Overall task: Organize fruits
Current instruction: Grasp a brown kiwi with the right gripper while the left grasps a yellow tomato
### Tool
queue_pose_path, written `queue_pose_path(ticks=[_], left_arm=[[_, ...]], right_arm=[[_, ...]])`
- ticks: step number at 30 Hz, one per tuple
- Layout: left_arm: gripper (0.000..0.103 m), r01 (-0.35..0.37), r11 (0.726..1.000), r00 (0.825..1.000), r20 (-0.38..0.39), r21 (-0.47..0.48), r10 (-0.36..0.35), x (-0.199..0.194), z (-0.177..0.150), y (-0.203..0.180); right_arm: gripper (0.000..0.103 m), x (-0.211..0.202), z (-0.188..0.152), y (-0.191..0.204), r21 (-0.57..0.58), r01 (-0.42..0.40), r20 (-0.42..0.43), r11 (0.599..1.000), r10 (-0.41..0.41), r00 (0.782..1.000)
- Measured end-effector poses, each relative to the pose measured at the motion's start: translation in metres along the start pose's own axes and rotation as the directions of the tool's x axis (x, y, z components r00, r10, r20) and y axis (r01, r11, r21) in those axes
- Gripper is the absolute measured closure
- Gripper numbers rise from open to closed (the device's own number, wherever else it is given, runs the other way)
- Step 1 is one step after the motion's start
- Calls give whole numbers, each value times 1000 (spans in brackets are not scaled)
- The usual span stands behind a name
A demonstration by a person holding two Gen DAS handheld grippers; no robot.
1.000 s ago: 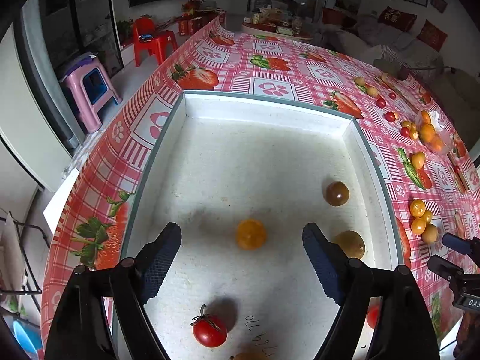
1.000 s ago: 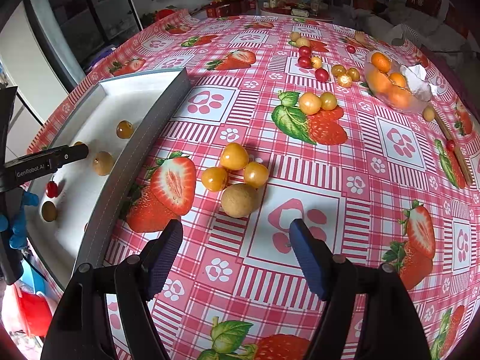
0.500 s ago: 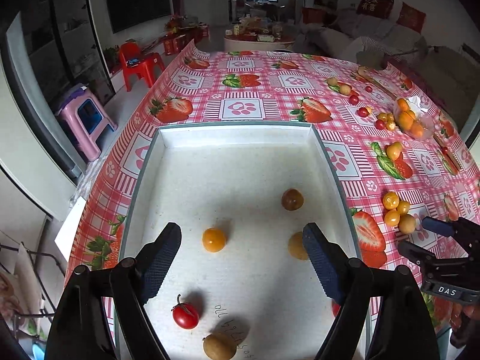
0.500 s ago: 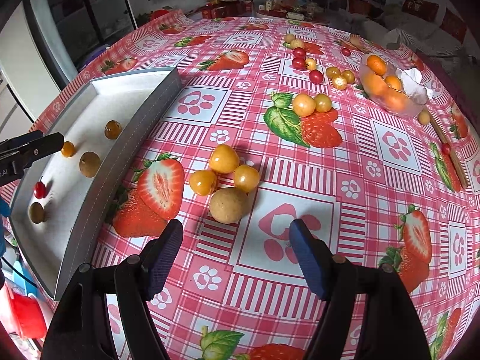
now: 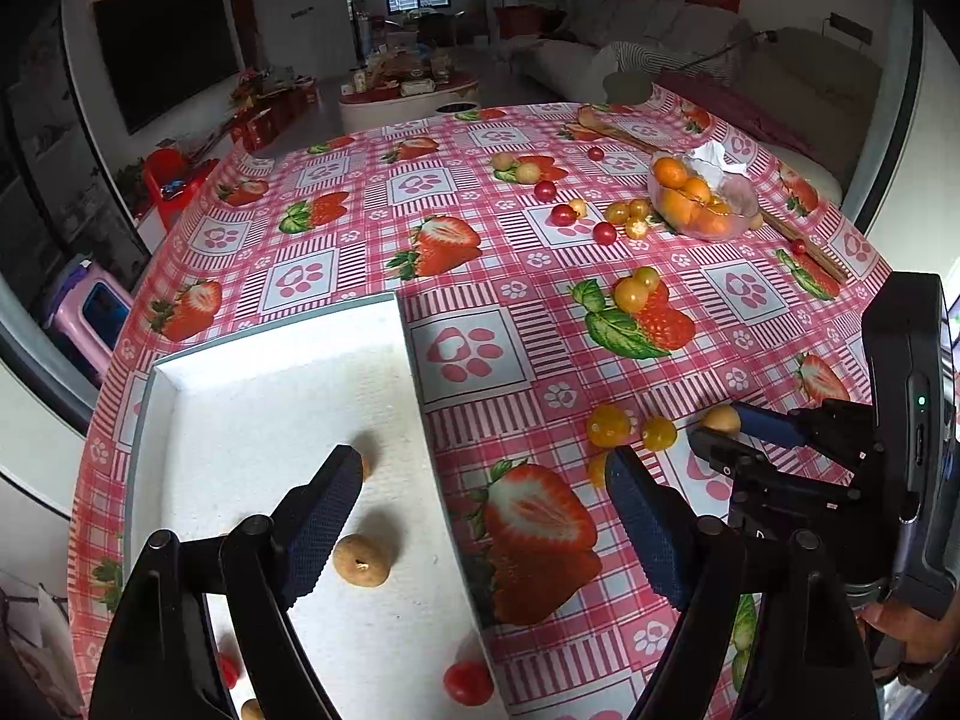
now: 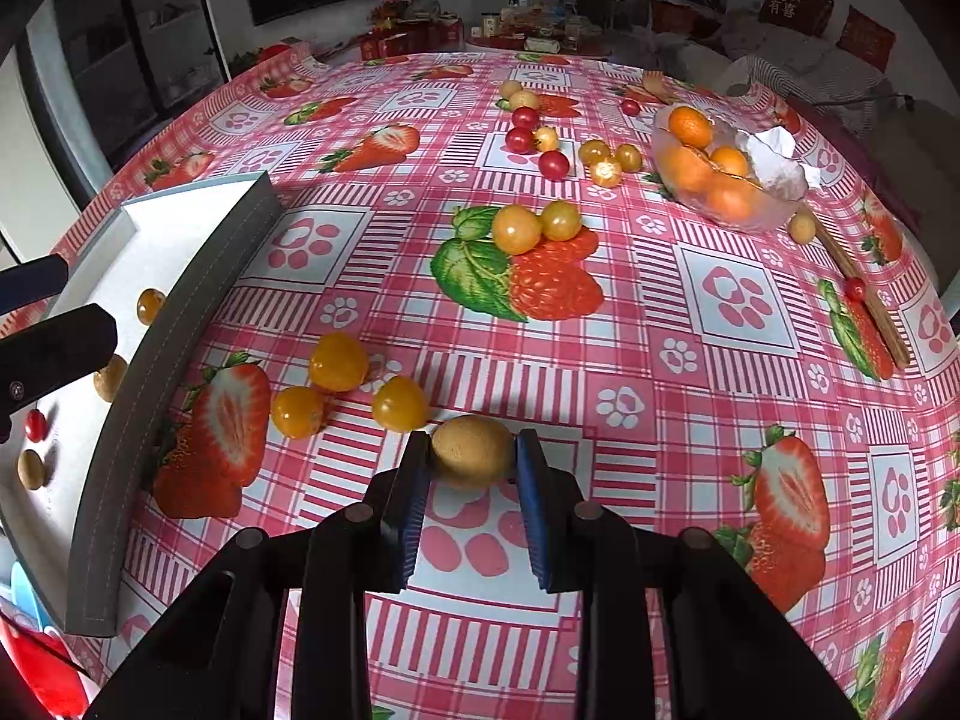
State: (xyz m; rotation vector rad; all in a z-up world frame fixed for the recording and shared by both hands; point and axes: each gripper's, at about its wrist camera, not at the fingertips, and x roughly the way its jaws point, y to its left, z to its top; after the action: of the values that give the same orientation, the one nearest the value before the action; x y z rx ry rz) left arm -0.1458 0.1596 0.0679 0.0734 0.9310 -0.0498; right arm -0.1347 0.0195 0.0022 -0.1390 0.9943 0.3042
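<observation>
My right gripper [image 6: 472,459] is shut on a tan round fruit [image 6: 472,450] that rests on the strawberry tablecloth; the fruit also shows in the left wrist view [image 5: 722,419]. Three yellow-orange fruits [image 6: 338,362] lie just left of it. The white tray [image 5: 270,396] sits at the left and holds a tan fruit [image 5: 361,560], a red tomato [image 5: 468,681] and other small fruits. My left gripper [image 5: 483,507] is open and empty above the tray's right wall [image 6: 174,354].
A glass bowl of oranges [image 6: 723,180] stands at the far right with crumpled paper beside it. Red and yellow small tomatoes [image 6: 528,138] lie scattered on the far table. Two yellow fruits [image 6: 534,225] sit mid-table. A wooden stick [image 6: 858,276] lies at right.
My right gripper moved forward and closed on the tan fruit. My left gripper swung right, from over the tray's middle to over its right wall.
</observation>
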Motion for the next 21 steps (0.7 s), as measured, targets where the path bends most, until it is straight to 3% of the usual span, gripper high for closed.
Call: queue_pose_path(ticks=[10,12,17,19,21], left_arm=[[20,-1,997,995,-96,81,9,51,11,-48],[31,-5,997,994,-112,82,14,57,11,-48],[35,31,999,985,-169,29,-26,71,15,-38],[43,40,998,977,-209,41,-31,80,13,-44],[50,38,997,981,-191,73,-24,78,12,-53]], right_arm=[[72,-7,-4,-61,89,28,9,996,-29,1000],[72,-8,-5,-67,104,17,11,994,-18,1000],[72,-10,-7,-69,106,5,20,994,-7,1000],[72,-10,-7,-70,105,3,23,994,-6,1000],[72,-10,-7,-71,109,-4,24,994,2,1000]])
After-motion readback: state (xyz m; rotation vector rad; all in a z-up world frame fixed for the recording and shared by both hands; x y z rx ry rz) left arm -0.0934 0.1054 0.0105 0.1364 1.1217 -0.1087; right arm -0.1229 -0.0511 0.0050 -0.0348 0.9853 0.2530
